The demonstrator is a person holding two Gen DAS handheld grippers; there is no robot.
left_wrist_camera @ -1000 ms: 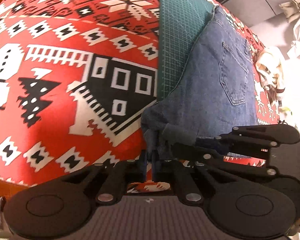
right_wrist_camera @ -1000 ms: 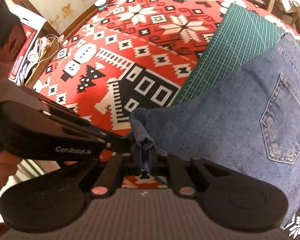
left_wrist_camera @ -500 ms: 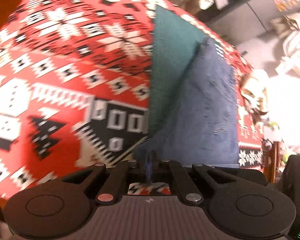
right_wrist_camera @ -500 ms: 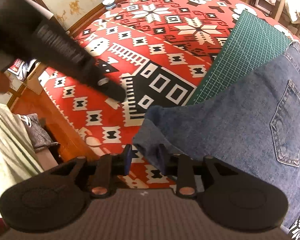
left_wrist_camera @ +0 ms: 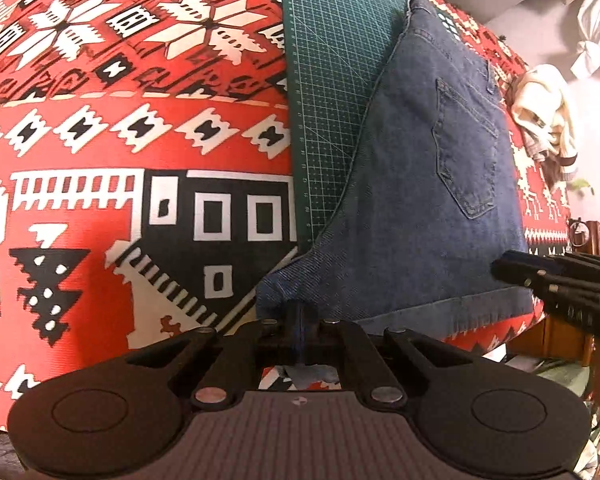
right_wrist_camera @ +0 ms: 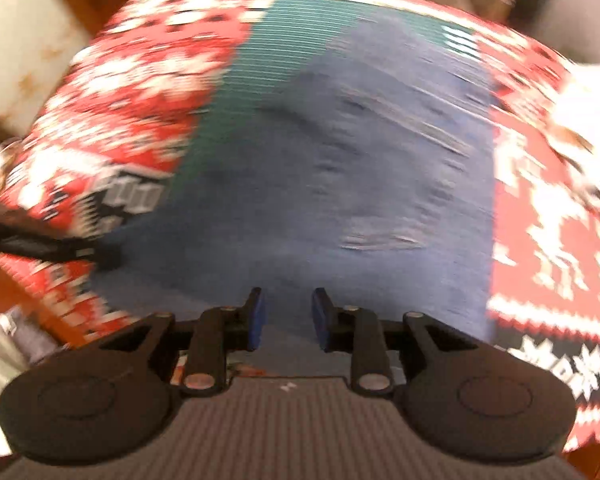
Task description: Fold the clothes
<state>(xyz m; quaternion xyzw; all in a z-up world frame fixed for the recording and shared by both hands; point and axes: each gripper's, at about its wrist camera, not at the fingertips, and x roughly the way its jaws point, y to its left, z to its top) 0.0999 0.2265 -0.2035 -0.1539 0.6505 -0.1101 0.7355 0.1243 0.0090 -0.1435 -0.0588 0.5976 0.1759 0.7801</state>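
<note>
Warm indoor light; left view sharp, right view motion-blurred; fisheye edges bowed.

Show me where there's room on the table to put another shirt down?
The red patterned cloth left of the green mat lies bare. The jeans cover the mat's right side, and crumpled clothes crowd the far right edge.

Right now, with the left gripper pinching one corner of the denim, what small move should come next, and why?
Probably bring the right gripper down onto the hem's free corner and close. The left gripper is shut on the near corner of the denim shorts, while the right one's jaws, which have just been closing a little, are apart with nothing between them. Both corners held would let the hem be lifted over the green cutting mat.
</note>
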